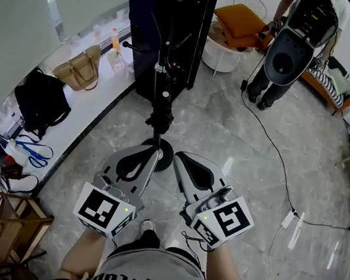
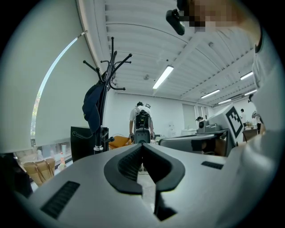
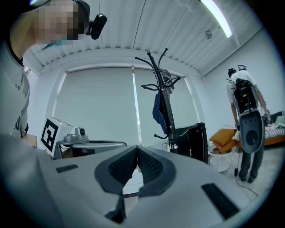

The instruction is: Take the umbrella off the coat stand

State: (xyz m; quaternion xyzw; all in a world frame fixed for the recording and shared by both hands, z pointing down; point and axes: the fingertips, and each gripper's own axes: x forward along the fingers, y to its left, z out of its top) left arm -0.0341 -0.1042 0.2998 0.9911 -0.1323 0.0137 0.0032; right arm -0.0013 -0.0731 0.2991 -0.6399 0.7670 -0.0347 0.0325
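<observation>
Far left, a white ledge (image 1: 95, 99) curves along the window, carrying a black bag (image 1: 40, 101) and a tan handbag (image 1: 79, 70), with a wooden rack (image 1: 1, 226) on the floor at the near corner. Moving in, here's the coat stand (image 1: 161, 100), upright on its round base just off the ledge's curved edge. The dark blue umbrella (image 2: 91, 109) hangs folded from the upper hooks, close against the pole. A black cabinet (image 1: 189, 32) stands right behind the stand, crowding its far side.

The left gripper (image 2: 142, 148) is level, jaws closed together with nothing between them, aimed just right of the stand. The right gripper (image 3: 137, 150) is beside it, jaws also pressed shut and empty, with the stand ahead and slightly right.

Further right there's a white round table (image 1: 219, 57) with orange cushions (image 1: 238, 20), then a person (image 1: 302, 37) standing well back. A cable (image 1: 273, 149) snakes across the marble floor (image 1: 227, 145). That floor is bare between the grippers and the stand's near side.
</observation>
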